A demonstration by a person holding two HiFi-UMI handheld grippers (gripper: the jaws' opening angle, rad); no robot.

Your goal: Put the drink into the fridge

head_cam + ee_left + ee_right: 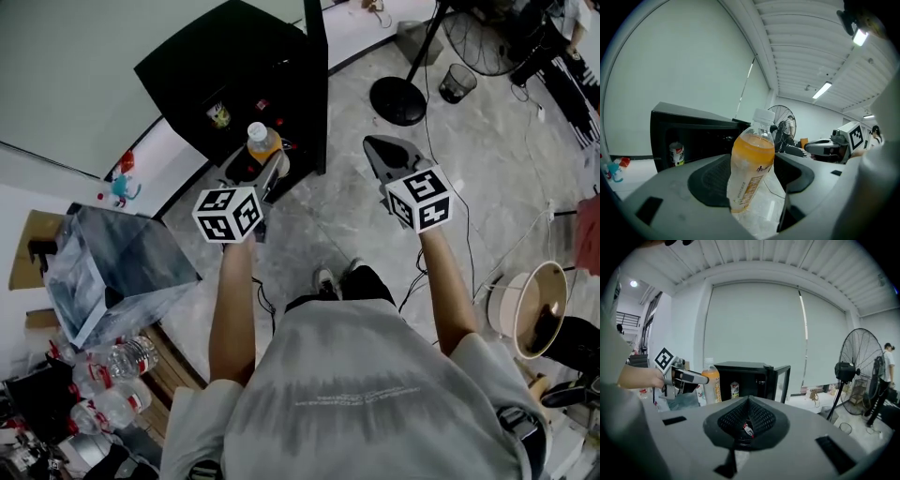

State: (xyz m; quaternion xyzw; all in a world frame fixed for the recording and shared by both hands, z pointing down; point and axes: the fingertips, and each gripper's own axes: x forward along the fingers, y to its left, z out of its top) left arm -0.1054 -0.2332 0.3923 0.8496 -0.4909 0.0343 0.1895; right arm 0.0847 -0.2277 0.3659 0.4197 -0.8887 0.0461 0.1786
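drink bottle (pixel 752 164) with orange liquid and a white cap is in my left claw (pixel 754 187). the claw is clenched around the lower part of the bottle, where the label is. the bottle stands almost upright, with a small tilt to the right in the left gripper view. its cap and shoulder rise above the claw.

in the head view i see the left claw (pixel 267 169) holding the bottle (pixel 263 142) in the air above the floor (pixel 319 234), just in front of the fridge (pixel 234 66). the bottle is not inside the fridge. the fridge is black and low, and its door (pixel 316 84) is open to the right side. inside, on the left, one can (pixel 218 115) stands alone; it shows also in the left gripper view (pixel 676 153), left of the bottle.

my right claw (pixel 748 423) is clenched with its two pads pressed together, and it grasps nothing. in the head view it (pixel 380 148) hangs to the right of the bottle, apart from it, and points toward the fridge door.

from the right gripper view i see the bottle (pixel 711 385) in the left claw (pixel 689 377), at the left of the fridge (pixel 745 380), near its open front. a standing fan (pixel 860 366) is far at the right, well apart from the fridge.
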